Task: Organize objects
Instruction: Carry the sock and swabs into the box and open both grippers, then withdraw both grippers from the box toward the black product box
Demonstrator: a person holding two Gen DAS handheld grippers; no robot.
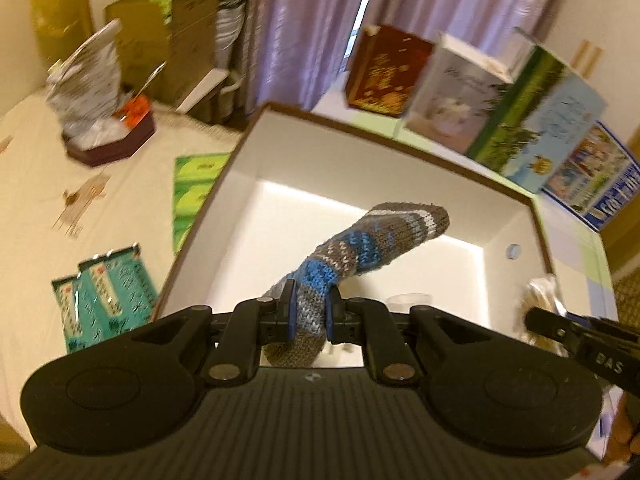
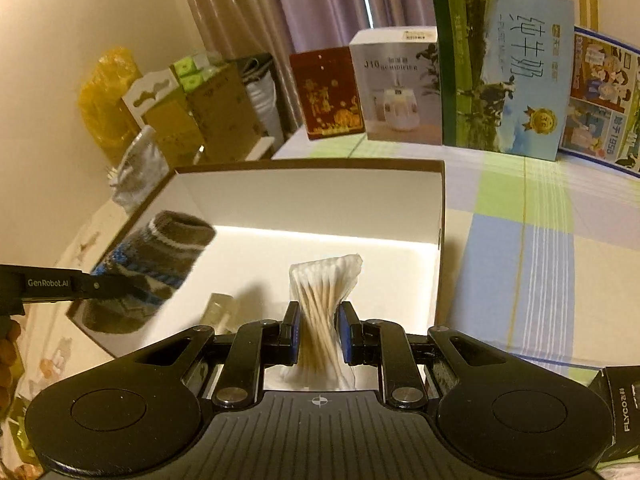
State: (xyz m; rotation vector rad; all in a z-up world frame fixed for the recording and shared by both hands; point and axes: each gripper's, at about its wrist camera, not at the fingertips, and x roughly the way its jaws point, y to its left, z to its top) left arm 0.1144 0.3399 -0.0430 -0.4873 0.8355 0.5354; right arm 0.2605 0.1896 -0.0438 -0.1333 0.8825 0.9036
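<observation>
My left gripper (image 1: 310, 300) is shut on a knitted sock (image 1: 360, 248) with grey, blue and white stripes. The sock sticks out forward over an open white box (image 1: 320, 152) with a brown rim. My right gripper (image 2: 318, 320) is shut on a clear-wrapped bundle of cotton swabs (image 2: 324, 284), held above the same box (image 2: 312, 200) near its front wall. In the right wrist view the sock (image 2: 160, 256) hangs at the box's left side. The swab bundle (image 1: 540, 300) shows blurred at the right of the left wrist view. A small clear container (image 2: 220, 308) lies inside the box.
Behind the box stand a red box (image 2: 328, 92), a humidifier box (image 2: 396, 84) and a tall milk carton box (image 2: 504, 68). Green packs (image 1: 192, 192) and teal packets (image 1: 104, 300) lie on the cloth to the left. A black box (image 2: 620, 412) sits at the near right.
</observation>
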